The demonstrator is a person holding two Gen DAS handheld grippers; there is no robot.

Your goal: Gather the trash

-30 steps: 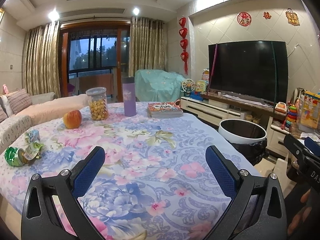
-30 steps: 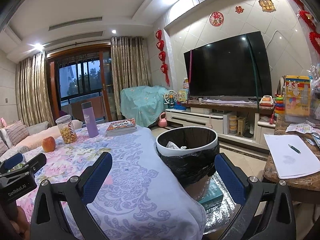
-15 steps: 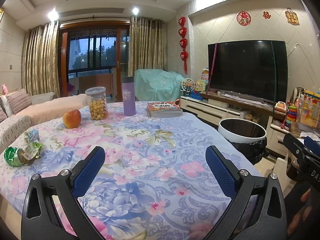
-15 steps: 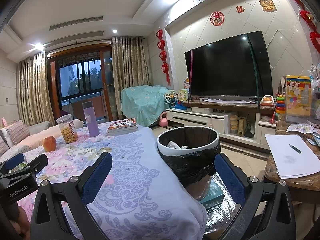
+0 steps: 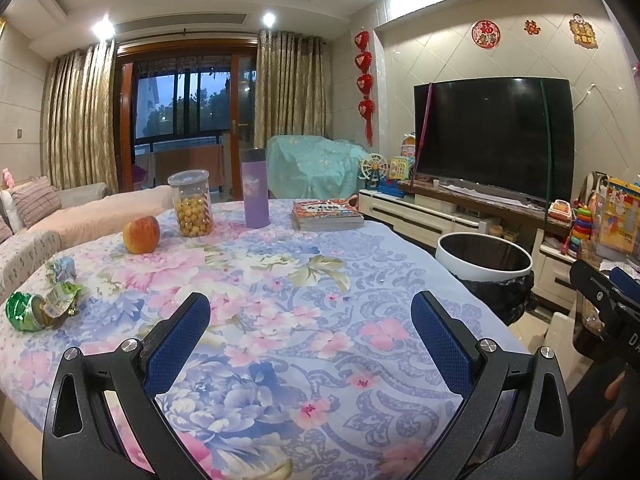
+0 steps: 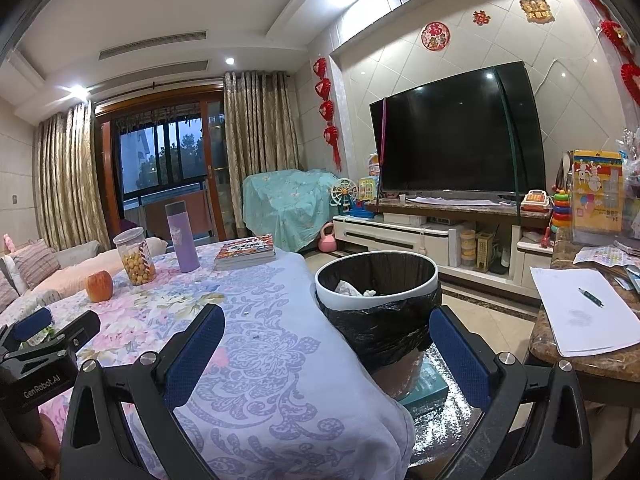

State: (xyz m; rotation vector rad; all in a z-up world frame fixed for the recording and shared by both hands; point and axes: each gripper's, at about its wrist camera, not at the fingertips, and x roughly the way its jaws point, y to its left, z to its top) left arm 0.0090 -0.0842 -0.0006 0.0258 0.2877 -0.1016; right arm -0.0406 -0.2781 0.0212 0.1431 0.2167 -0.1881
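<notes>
The left gripper (image 5: 310, 334) hangs over the flowery surface (image 5: 280, 320), its blue fingers (image 5: 178, 342) spread wide with nothing between them. The trash lies far off to their left, near the surface's edge: a crushed green can (image 5: 22, 312) with a crumpled wrapper (image 5: 60, 300) touching it, and a small blue wad (image 5: 60, 268) just behind. The right gripper (image 6: 326, 354) also has its fingers (image 6: 194, 354) spread wide and empty. Past them, beside the surface, stands a bin (image 6: 378, 292) with a black bag and white scraps inside. Farther back are an apple (image 5: 141, 234), a snack jar (image 5: 191, 203), a purple bottle (image 5: 255, 194) and books (image 5: 326, 214).

Floral table (image 5: 320, 320): apple (image 5: 141, 234), jar (image 5: 190, 203), perhaps wrappers (image 5: 40, 308)
</notes>
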